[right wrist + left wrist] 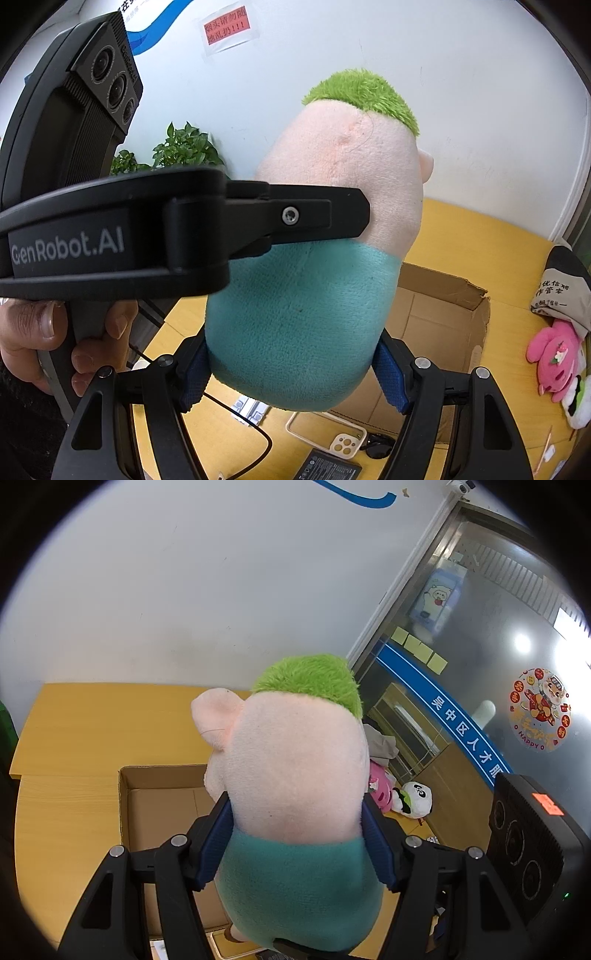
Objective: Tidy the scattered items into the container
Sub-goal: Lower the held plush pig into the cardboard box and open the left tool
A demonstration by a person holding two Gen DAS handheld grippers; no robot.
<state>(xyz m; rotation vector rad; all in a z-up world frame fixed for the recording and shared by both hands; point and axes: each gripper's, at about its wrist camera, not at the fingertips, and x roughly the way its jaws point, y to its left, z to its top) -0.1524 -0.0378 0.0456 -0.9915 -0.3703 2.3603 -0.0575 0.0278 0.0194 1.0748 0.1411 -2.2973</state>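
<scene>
A big plush doll with a pink head, green hair and a teal body hangs above the open cardboard box on the yellow table. Both grippers grip it. My left gripper is shut on its neck, blue pads pressing in from both sides. My right gripper is shut on the teal body lower down. In the right wrist view the left gripper's finger crosses the doll's side, and the cardboard box sits behind and below the doll. The doll hides most of the box's inside.
A pink plush and a panda plush lie right of the box, beside a grey bag. A phone case, sunglasses, a dark battery pack and a cable lie in front. A plant stands left.
</scene>
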